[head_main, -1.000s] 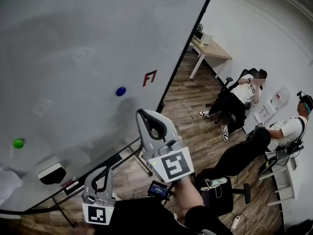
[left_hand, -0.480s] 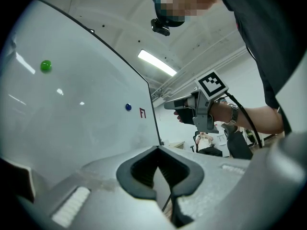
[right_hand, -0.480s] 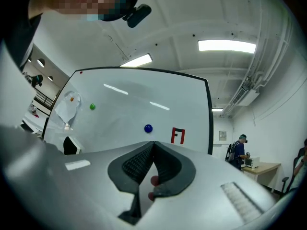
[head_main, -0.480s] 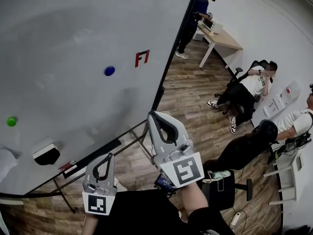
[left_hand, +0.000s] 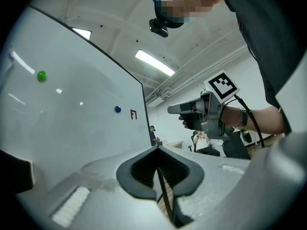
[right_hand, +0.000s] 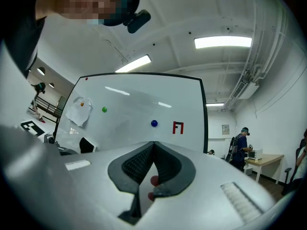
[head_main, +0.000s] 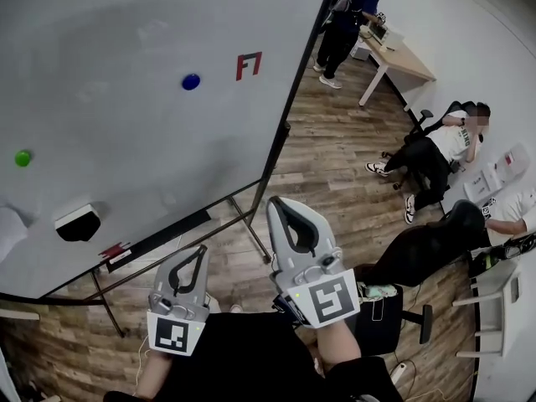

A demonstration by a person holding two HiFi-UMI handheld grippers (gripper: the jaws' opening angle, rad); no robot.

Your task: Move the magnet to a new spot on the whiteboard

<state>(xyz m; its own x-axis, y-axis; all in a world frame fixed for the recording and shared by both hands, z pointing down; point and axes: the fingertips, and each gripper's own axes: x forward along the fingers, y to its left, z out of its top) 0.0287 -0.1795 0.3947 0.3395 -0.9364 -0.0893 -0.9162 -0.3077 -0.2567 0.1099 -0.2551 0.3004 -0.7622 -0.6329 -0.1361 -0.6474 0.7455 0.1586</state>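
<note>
A blue round magnet (head_main: 191, 81) sticks to the whiteboard (head_main: 109, 40), left of a red mark (head_main: 249, 64). A green magnet (head_main: 23, 157) sits further left. Both grippers hang low, well short of the board. My left gripper (head_main: 203, 248) is shut and empty, as is my right gripper (head_main: 275, 199). In the right gripper view the shut jaws (right_hand: 153, 143) point below the blue magnet (right_hand: 154, 123). The left gripper view shows its shut jaws (left_hand: 157, 148), the blue magnet (left_hand: 117, 109) far off and the right gripper (left_hand: 192, 110) beside it.
A black-and-white eraser (head_main: 78, 223) rests low on the board above the stand's tray rail (head_main: 159, 237). A paper sheet with an orange magnet (right_hand: 82, 104) hangs at the board's left. People sit on chairs (head_main: 435, 153) at the right; one stands at a desk (head_main: 402, 53).
The head view has swung, so the board's marks sit higher and a standing person shows at the desk. Both grippers have stayed low, drifting slightly right in the view.
</note>
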